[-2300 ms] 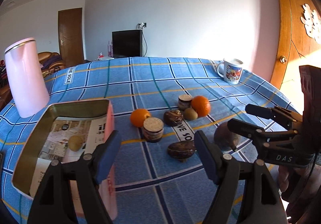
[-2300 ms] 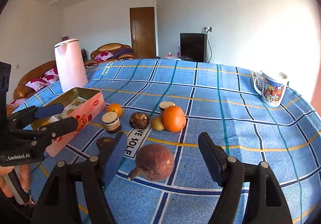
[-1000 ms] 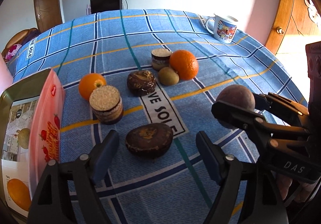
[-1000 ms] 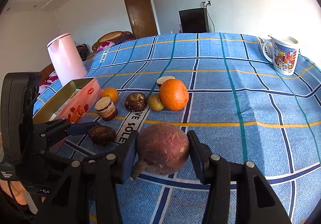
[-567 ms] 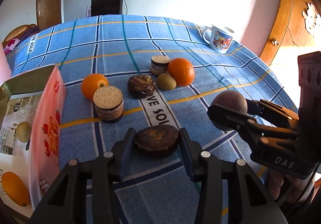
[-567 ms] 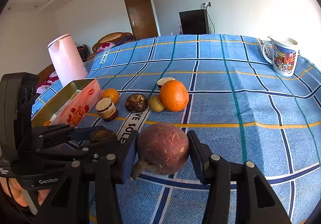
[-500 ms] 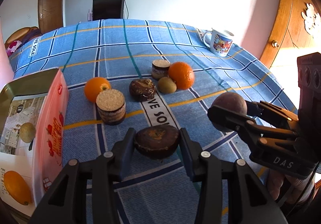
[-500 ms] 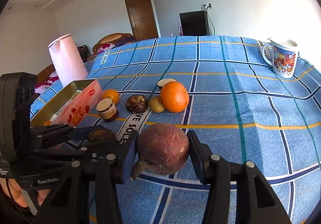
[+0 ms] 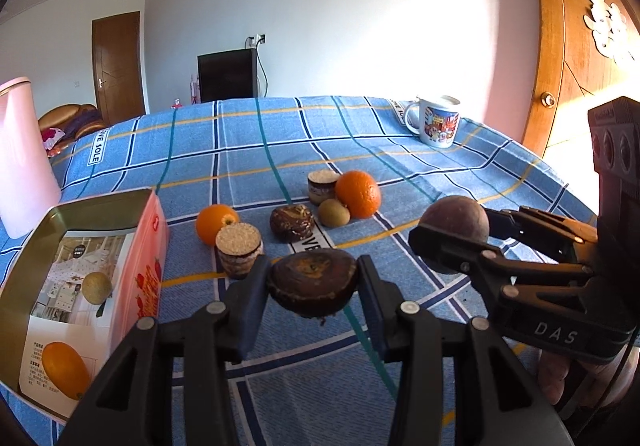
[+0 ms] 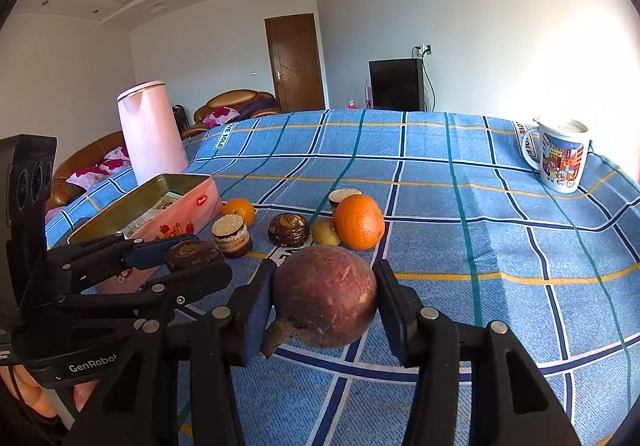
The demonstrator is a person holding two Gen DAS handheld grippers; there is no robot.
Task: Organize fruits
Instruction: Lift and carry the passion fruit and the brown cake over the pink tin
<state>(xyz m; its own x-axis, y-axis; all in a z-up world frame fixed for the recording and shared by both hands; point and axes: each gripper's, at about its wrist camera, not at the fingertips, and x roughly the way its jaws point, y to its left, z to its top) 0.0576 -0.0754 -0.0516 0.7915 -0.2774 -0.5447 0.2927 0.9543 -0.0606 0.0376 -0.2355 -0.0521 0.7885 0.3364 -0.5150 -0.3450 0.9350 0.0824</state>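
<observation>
Gripping flat dark glossy fruit w/ left tool, right tool round rough fruit

Tablecloth: woven cloth, matt, checked. Tin: dull metal inside, glossy pink printed wall, paper sheet lining bottom. Mug: glossy ceramic at 2 o'clock of big orange, peel dimpled. Round fruit: reddish-brown skin, matt, scuffed. Kettle: smooth pink plastic. Door: varnished wood.
</observation>
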